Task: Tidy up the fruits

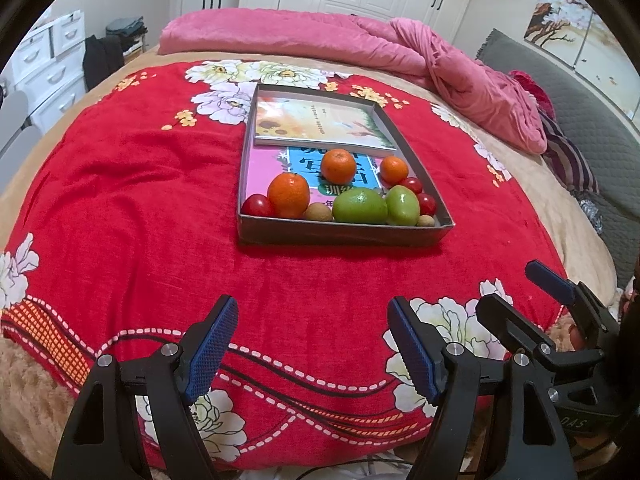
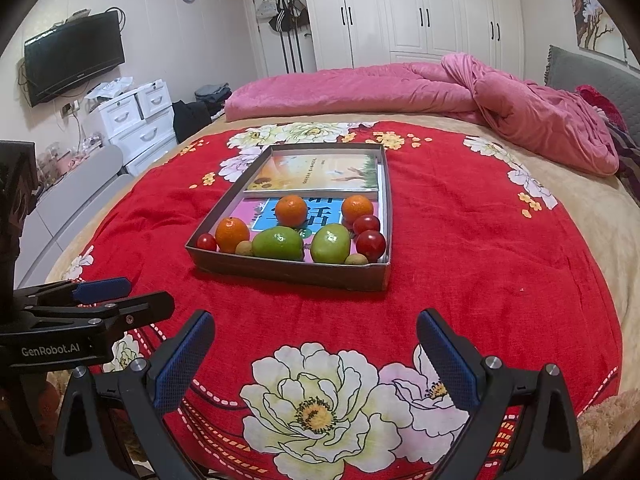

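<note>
From the left wrist view, the left gripper (image 1: 310,354) hangs low over the red flowered blanket (image 1: 132,184) on the bed, with its fingers wide apart and nothing between them. Well ahead sits a flat grey box (image 1: 344,236). All the fruit lies in its near end: three oranges (image 1: 289,195), two green fruits (image 1: 359,205), some small red ones (image 1: 258,205) and little brown ones (image 1: 319,213). Two books (image 1: 320,122) lie under and behind them. From the right wrist view, the right gripper (image 2: 314,354) also hangs low, fingers wide and empty, with the box (image 2: 288,270) ahead. The fruit is mixed, not in groups. This could be before sorting, or after all the fruit was gathered into the box, so I cannot tell which step this is.
</note>
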